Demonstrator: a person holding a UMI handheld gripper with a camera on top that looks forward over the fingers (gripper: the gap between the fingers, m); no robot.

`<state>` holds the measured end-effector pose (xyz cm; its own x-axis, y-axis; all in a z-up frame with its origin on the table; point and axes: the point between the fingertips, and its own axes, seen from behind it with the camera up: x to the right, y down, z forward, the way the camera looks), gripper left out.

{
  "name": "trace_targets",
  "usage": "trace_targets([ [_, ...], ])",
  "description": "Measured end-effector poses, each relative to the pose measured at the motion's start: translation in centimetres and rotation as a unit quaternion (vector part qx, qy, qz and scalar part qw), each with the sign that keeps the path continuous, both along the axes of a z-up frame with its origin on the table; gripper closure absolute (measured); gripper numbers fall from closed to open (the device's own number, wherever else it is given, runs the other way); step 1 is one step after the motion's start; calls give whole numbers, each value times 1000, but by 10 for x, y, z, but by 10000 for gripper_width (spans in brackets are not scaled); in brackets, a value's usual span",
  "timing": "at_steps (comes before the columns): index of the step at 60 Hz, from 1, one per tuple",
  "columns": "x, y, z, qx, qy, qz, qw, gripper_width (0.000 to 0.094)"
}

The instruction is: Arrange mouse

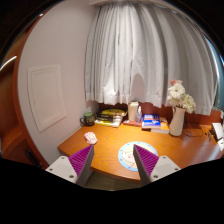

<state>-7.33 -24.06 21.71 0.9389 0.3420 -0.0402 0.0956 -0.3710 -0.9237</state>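
Gripper (113, 165) fingers, bearing magenta pads (81, 158), are standing wide apart and holding nothing above a wooden desk (185, 152). Between and just beyond them a round pale-blue mat (128, 155) is lying. The white mouse (90, 138) is resting beyond the left finger. A vase of flowers (179, 112) is standing farther back, before white curtains (150, 50).

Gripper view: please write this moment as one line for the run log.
gripper: open, holding nothing | round light-blue mouse pad: on wooden desk, between fingers | mouse: not visible
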Motion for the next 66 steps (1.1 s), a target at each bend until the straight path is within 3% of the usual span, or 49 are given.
trace_targets([
  [13,-84,15,-108,-70,-43,7,997,156],
  [31,-197,79,-198,-148,-67,-4,987,158],
  [66,-220,257,-232,-178,-70,-102,976,164],
])
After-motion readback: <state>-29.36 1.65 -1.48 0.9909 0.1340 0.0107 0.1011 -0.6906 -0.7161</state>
